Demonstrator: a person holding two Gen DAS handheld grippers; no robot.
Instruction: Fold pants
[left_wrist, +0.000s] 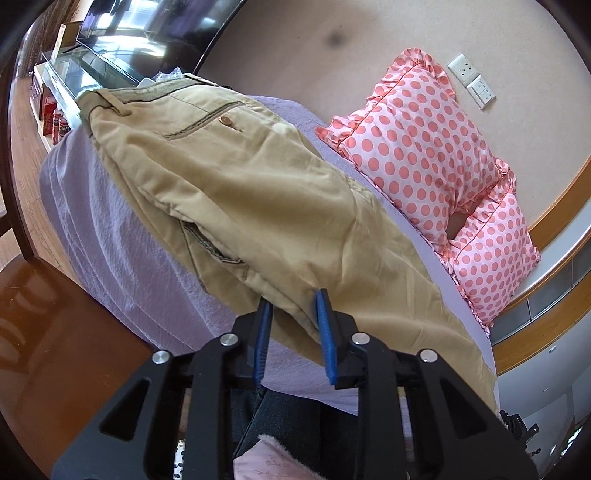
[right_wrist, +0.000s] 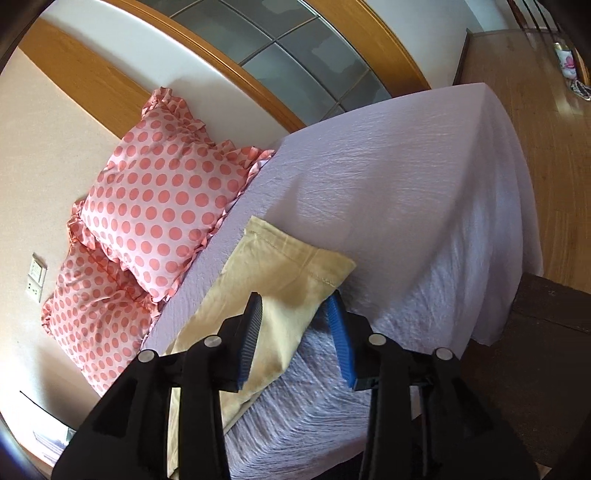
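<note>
Tan pants (left_wrist: 258, 184) lie folded lengthwise on the lilac bed sheet (left_wrist: 110, 236), waistband and back pocket at the far end. My left gripper (left_wrist: 293, 299) is open, its blue pads on either side of the pants' near edge at the crotch area. In the right wrist view the leg hems (right_wrist: 291, 258) lie on the sheet (right_wrist: 406, 184). My right gripper (right_wrist: 297, 302) is open, its pads straddling the near corner of the leg end, not closed on it.
Two pink polka-dot pillows (left_wrist: 424, 147) (right_wrist: 159, 199) lean against the wall beside the pants. A TV and glass-topped stand (left_wrist: 110, 55) lie beyond the bed. A dark wooden footboard (right_wrist: 546, 332) and wooden floor (right_wrist: 535, 110) border the bed.
</note>
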